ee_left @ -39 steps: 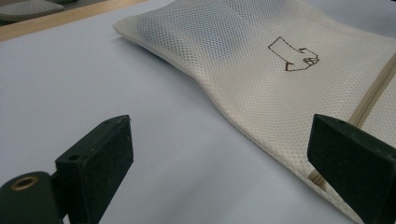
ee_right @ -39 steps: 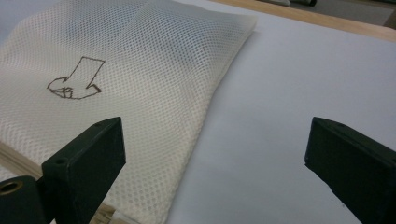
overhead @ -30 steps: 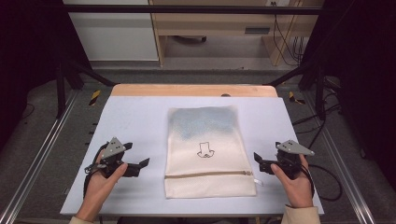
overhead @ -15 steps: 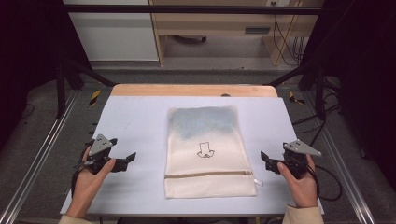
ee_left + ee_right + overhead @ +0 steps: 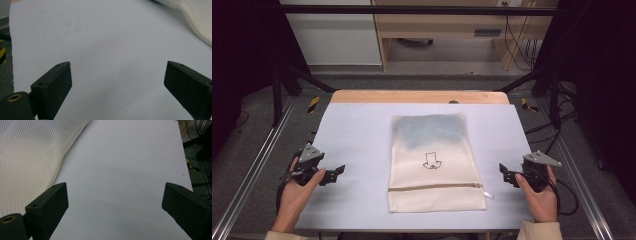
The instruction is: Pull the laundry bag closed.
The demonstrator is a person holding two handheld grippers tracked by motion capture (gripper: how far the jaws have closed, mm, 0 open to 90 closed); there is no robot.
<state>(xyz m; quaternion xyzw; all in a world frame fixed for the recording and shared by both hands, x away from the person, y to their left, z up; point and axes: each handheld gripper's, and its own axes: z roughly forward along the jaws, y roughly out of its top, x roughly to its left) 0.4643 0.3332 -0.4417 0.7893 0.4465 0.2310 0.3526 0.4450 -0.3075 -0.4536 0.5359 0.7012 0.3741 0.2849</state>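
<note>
Grey floor (image 5: pixel 257 150), wooden desk (image 5: pixel 437 25) beyond white table (image 5: pixel 362 125).

Over the last second the left tool (image 5: pixel 329 175) has been drawn outward toward the left edge of the surface (image 5: pixel 357 125), away from the mesh bag (image 5: pixel 434 162); a wider strip of bare surface is now left between the two; the hand (image 5: pixel 297 192) holding it has been carried outward with it, mostly in the first half of the second; the right tool (image 5: pixel 506 175) has likewise been shifted slightly outward, toward the right edge, and now sits a little farther from the bag's zipped end.
</note>
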